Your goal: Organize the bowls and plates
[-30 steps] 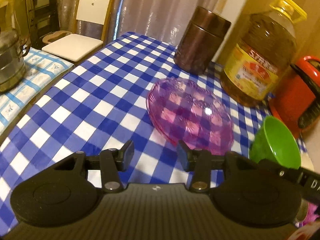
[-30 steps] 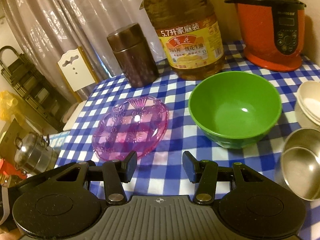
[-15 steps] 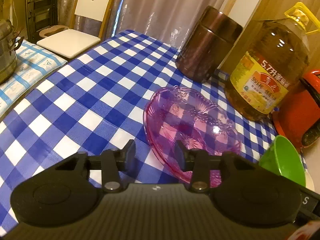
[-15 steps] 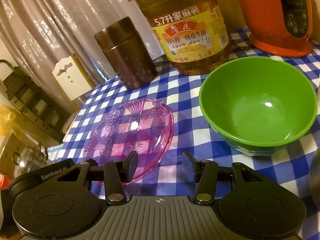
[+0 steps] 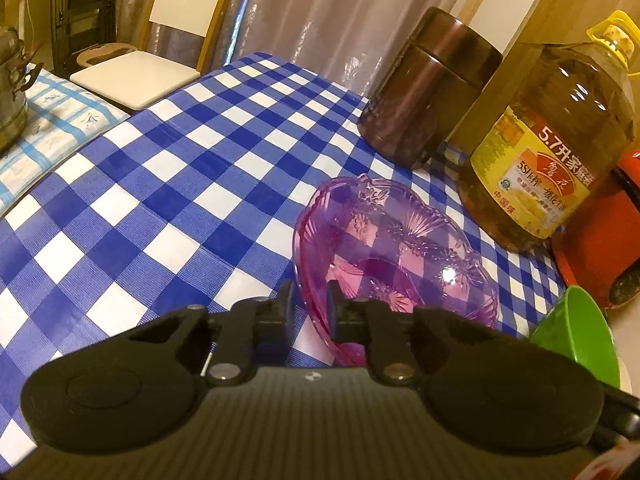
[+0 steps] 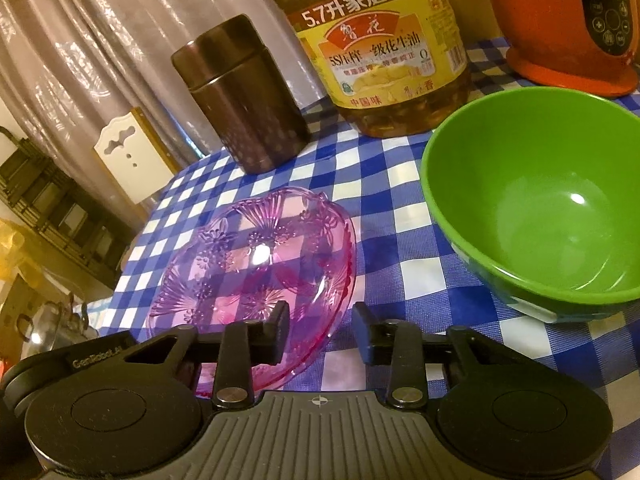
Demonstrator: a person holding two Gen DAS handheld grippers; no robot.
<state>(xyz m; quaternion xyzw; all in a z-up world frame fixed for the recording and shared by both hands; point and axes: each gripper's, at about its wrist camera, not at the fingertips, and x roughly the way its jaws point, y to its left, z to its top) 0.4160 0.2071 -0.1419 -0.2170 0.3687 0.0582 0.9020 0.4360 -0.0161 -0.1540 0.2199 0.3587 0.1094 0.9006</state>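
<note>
The left gripper clamps the near rim of the pink glass dish, which sits on the checked tablecloth. The right gripper, marked "GenRobot.AI", stands spread, empty, beside the green bowl. The oil jug label reads "5.7升家庭装".

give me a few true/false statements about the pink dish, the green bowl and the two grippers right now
1. The left gripper has its fingers closed on the rim of the pink dish. True.
2. The green bowl holds food. False: its inside is bare.
3. The right gripper is clamped on the green bowl. False: its jaws stand apart, gripping nothing, with the bowl ahead and to its right.
4. The pink dish is see-through, with the checked tablecloth showing through it. True.
5. The oil bottle lies on its side. False: it stands upright beside the brown canister.
</note>
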